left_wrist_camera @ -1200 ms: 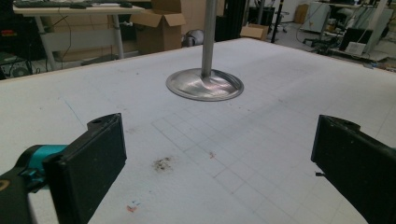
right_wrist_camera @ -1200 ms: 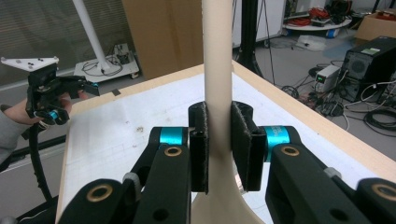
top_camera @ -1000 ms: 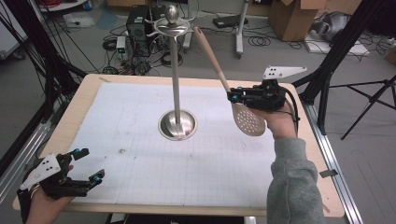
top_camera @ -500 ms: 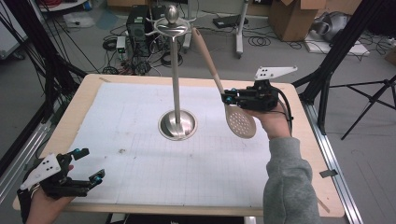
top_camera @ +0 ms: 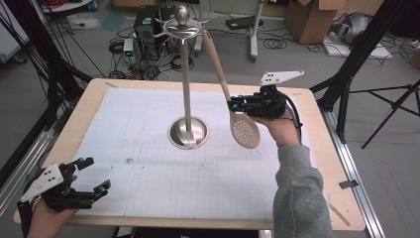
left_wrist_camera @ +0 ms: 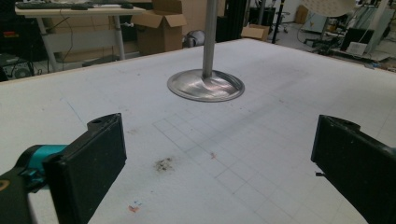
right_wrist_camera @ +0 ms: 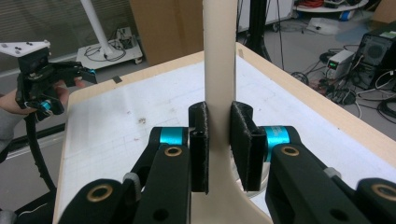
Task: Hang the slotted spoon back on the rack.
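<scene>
A beige slotted spoon (top_camera: 243,130) hangs in the air right of the metal stand (top_camera: 187,74), its handle tilting up toward the stand's hooked top. My right gripper (top_camera: 233,105) is shut on the spoon's neck just above the perforated bowl. In the right gripper view the black pads (right_wrist_camera: 198,144) press on both sides of the handle (right_wrist_camera: 219,70). My left gripper (top_camera: 94,176) rests open at the table's near left corner, nothing between its jaws. In the left gripper view the stand's round base (left_wrist_camera: 206,85) lies ahead on the mat.
A white gridded mat (top_camera: 148,163) covers the wooden table (top_camera: 317,163). Beyond the far edge are floor cables, electronics (top_camera: 146,25) and cardboard boxes (top_camera: 309,20). A tripod (top_camera: 391,106) and black frame posts stand at the right.
My right hand has carried the spoon a little leftward, toward the stand, and slightly lower. The left gripper has stayed in place.
</scene>
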Demonstrator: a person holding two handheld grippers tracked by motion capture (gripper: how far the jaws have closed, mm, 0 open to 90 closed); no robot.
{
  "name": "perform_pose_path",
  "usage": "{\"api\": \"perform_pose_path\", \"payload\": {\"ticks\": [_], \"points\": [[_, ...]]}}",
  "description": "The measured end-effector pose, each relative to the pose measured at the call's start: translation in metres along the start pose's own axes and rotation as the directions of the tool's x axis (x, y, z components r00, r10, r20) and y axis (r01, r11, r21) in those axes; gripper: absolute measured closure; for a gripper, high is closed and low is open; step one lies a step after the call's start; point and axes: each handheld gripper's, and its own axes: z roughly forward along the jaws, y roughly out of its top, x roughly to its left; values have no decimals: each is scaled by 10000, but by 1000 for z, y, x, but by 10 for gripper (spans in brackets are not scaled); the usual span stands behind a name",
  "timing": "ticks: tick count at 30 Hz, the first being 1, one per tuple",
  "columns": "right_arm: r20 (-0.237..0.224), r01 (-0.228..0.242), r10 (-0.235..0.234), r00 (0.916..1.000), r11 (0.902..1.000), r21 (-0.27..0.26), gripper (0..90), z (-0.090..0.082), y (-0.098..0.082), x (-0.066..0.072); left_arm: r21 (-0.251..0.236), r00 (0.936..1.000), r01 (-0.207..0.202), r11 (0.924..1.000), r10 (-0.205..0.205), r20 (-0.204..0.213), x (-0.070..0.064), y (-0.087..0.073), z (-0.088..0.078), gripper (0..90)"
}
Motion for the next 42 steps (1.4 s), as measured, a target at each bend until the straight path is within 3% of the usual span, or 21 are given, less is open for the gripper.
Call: {"api": "perform_pose_path", "payload": {"ticks": [42], "points": [[316,62,-75,9995,9992,382,782,51,7,3,-106,10000,39,9999,-40,-83,0,1,-8,36]]}}
